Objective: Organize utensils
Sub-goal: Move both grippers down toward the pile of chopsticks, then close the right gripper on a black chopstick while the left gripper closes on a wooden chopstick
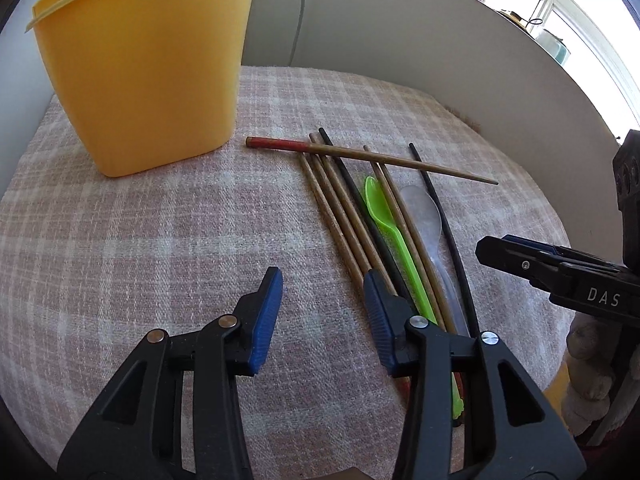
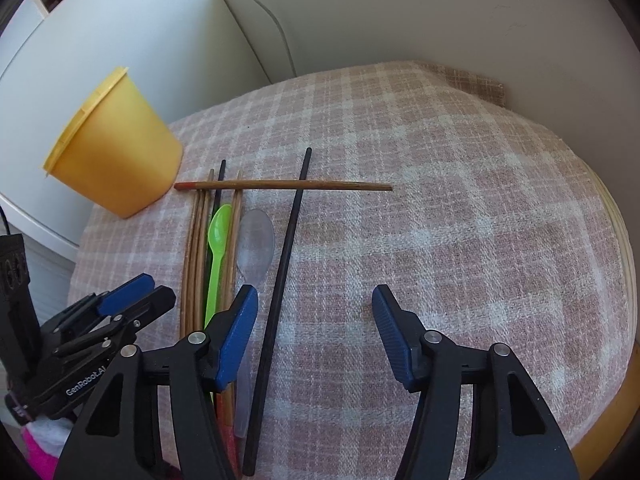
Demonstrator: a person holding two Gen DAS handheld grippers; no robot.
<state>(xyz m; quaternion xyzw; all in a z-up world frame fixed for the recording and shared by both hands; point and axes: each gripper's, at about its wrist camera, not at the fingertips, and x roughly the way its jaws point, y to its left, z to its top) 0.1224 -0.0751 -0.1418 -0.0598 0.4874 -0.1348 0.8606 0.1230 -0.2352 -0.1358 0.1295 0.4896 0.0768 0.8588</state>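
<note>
A yellow container (image 1: 148, 64) stands upright at the table's far left; it also shows in the right wrist view (image 2: 116, 152). Several brown chopsticks (image 1: 340, 216), black chopsticks (image 1: 444, 232), a green spoon (image 1: 396, 236) and a clear spoon (image 1: 430, 216) lie side by side on the cloth. One red-tipped chopstick (image 1: 360, 156) lies across them. My left gripper (image 1: 324, 292) is open and empty, just left of the pile. My right gripper (image 2: 314, 312) is open and empty, right of the black chopstick (image 2: 288, 248), green spoon (image 2: 218, 248) and clear spoon (image 2: 256, 248).
A pink-and-white plaid cloth (image 2: 440, 220) covers the round table. White walls (image 2: 400, 12) stand close behind it. The right gripper's side shows at the right edge of the left wrist view (image 1: 560, 272). The left gripper's side shows at the left of the right wrist view (image 2: 100, 328).
</note>
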